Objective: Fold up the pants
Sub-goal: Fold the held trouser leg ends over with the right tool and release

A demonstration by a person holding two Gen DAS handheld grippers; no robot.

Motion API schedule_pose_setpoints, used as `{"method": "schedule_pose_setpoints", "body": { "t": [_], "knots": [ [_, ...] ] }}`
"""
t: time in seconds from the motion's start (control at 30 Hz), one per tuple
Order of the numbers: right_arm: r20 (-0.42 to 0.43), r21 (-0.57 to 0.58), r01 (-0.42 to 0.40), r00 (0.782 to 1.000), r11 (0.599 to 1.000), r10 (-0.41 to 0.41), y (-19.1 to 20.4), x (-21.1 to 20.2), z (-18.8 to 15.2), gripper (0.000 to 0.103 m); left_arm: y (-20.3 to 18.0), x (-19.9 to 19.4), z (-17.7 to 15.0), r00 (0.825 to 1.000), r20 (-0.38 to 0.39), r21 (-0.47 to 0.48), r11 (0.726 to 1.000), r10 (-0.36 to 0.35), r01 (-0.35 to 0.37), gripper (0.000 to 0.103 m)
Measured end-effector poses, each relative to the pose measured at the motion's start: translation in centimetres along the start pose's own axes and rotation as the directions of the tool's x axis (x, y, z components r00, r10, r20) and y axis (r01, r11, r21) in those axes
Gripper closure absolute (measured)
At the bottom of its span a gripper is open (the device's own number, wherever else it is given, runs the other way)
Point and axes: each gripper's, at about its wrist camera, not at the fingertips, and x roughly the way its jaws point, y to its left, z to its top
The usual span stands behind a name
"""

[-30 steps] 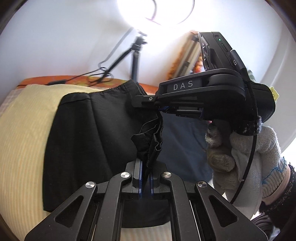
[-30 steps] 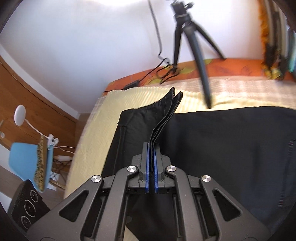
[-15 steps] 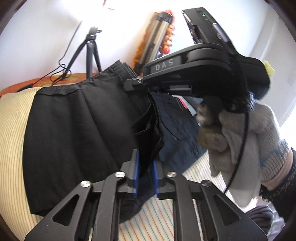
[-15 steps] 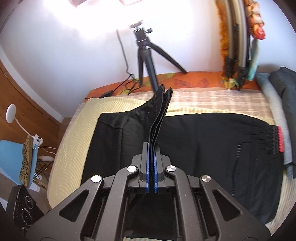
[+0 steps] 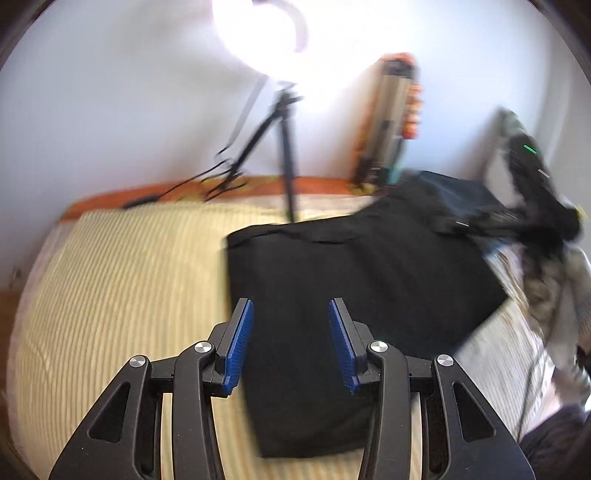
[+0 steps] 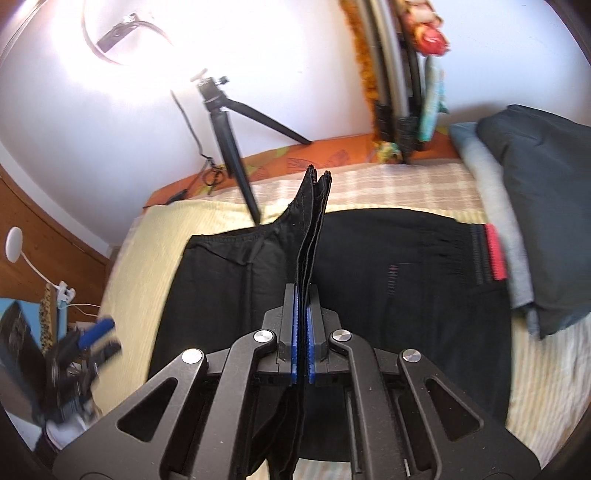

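The black pants (image 5: 354, 280) lie spread flat on the bed (image 5: 122, 280), over its yellow striped cover, reaching from the middle toward the right edge; the waistband with a red tag (image 6: 494, 252) lies at the right end, just beside a stack of folded grey and dark clothes (image 6: 532, 206) at the bed's right edge. The left gripper (image 5: 291, 343) hangs above the near part of the pants; its jaws stand wide apart with nothing between them, blue pads (image 5: 240, 343) bare; whether it touches the cloth cannot be told. The right gripper (image 6: 302, 332) is clenched on a bunched fold of the pants; the pinched cloth rises between the blue pads and stands up in a dark ridge beyond the fingertips, while more cloth hangs below the jaws; the rest of the pants stays flat on the bed beneath it. In the left view the right gripper (image 5: 532, 206) shows blurred at the far right edge of the bed, held by a gloved hand (image 5: 554, 291). A black tripod (image 6: 229, 147) stands at the far edge of the bed, one leg on the cover, under a bright ring light (image 5: 258, 33); a cable (image 5: 173, 188) trails along the orange far edge. A bundle of poles (image 6: 395, 74) leans on the wall at the far right corner.
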Motion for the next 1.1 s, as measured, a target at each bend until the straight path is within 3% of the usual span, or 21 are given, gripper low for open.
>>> {"method": "schedule_pose_setpoints", "body": {
  "t": [0.13, 0.43, 0.8, 1.1],
  "knots": [
    [0.000, 0.013, 0.024, 1.000, 1.000, -0.024, -1.5, -0.1, -0.2, 0.099, 1.8, 2.3, 0.0, 0.999, -0.032, -0.014, 1.000, 0.026, -0.027, 0.063],
    [-0.001, 0.020, 0.073, 0.997, 0.997, -0.073, -4.4, -0.3, -0.4, 0.099, -0.9, 3.4, -1.2, 0.998, -0.060, 0.083, 0.996, 0.018, -0.013, 0.063],
    [-0.026, 0.041, 0.139, 0.990, 0.989, -0.138, -7.8, 0.0, -0.8, 0.099, -2.4, 4.2, -1.9, 0.997, -0.072, 0.136, 0.991, 0.015, -0.006, 0.063],
    [-0.044, 0.047, 0.160, 0.987, 0.986, -0.158, -9.7, 1.7, -1.3, 0.099, -4.0, 6.8, -4.3, 0.985, -0.122, 0.259, 0.962, 0.122, -0.087, 0.063]
  ]
}}
